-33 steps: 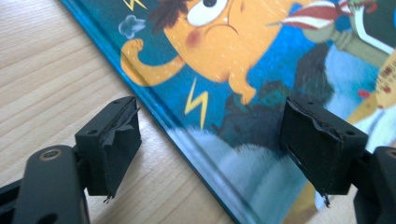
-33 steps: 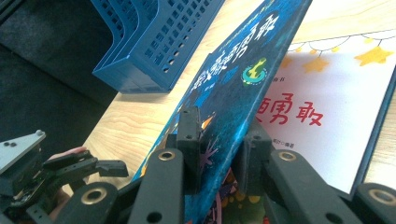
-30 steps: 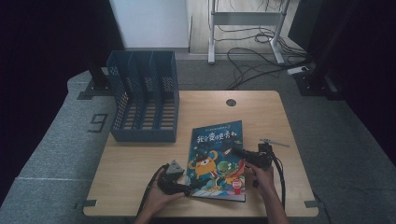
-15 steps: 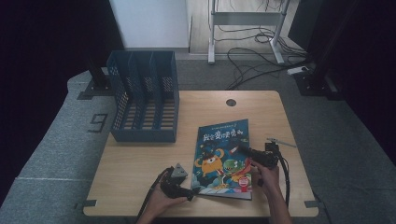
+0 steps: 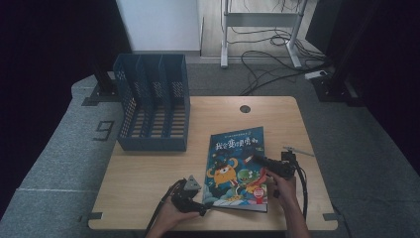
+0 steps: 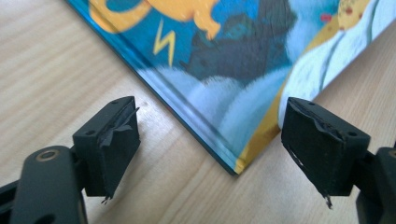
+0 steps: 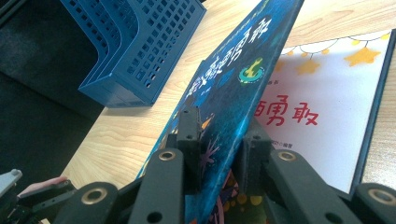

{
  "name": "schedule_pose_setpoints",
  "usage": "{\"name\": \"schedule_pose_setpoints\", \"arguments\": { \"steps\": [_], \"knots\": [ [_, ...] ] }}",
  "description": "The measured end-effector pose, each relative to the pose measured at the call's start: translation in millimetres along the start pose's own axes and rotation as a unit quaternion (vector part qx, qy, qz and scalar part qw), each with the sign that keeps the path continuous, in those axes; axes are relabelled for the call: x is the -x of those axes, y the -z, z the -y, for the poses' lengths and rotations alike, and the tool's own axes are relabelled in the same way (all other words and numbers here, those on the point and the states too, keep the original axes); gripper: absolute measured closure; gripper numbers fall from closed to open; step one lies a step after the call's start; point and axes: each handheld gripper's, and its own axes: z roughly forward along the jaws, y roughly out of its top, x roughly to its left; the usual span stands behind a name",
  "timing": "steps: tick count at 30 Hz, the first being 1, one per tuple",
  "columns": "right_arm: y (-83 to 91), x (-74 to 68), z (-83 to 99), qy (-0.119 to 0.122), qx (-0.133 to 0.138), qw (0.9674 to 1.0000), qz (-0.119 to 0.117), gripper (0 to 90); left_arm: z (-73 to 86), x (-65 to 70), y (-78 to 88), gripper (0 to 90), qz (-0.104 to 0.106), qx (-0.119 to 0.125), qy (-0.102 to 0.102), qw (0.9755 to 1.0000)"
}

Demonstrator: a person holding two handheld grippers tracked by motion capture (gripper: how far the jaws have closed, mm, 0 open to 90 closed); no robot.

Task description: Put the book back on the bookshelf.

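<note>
A colourful picture book (image 5: pixel 233 166) lies on the wooden table (image 5: pixel 148 168), right of centre. My right gripper (image 5: pixel 255 159) comes in from the book's right edge and is shut on the front cover (image 7: pixel 238 60). The cover is tilted up, and under it I see a white page (image 7: pixel 322 102) with stars and red characters. My left gripper (image 5: pixel 202 210) is at the book's near left corner (image 6: pixel 233 165). Its jaws stand wide open, one on each side of that corner, and neither pad touches it.
A blue slotted file rack (image 5: pixel 153 106) stands at the table's back left, also visible in the right gripper view (image 7: pixel 140 42). A round cable hole (image 5: pixel 244 108) sits near the far edge. Cables and a desk frame are on the floor beyond.
The right gripper and the book's right side have shifted slightly to the right. The left hand has barely moved.
</note>
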Motion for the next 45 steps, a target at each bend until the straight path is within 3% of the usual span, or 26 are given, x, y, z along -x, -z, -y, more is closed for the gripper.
{"name": "schedule_pose_setpoints", "arguments": {
  "steps": [10,17,22,40,45],
  "knots": [
    [-0.6,-0.7,0.5,0.006,-0.001,1.0,0.003,71.9,0.6,-1.2,-1.5,16.8,0.006,-0.001,0.006,1.0],
    [-2.6,0.6,1.0,-0.004,-0.014,0.9996,-0.026,71.9,0.4,-1.4,-1.8,16.5,0.009,0.001,0.007,0.9999],
    [-2.7,0.4,1.2,0.001,-0.019,0.9995,-0.023,73.4,0.6,-1.4,-2.3,16.1,0.008,0.001,0.006,0.9999],
    [3.7,-16.9,-2.0,0.05,0.009,0.9987,-0.008,73.9,-0.7,0.5,-2.8,16.6,-0.009,-0.006,0.001,0.9999],
    [7.3,-21.6,-2.7,0.067,0.024,0.9975,-0.001,73.8,-0.6,-0.9,-3.8,16.6,-0.016,0.002,0.012,0.9998]
  ]
}}
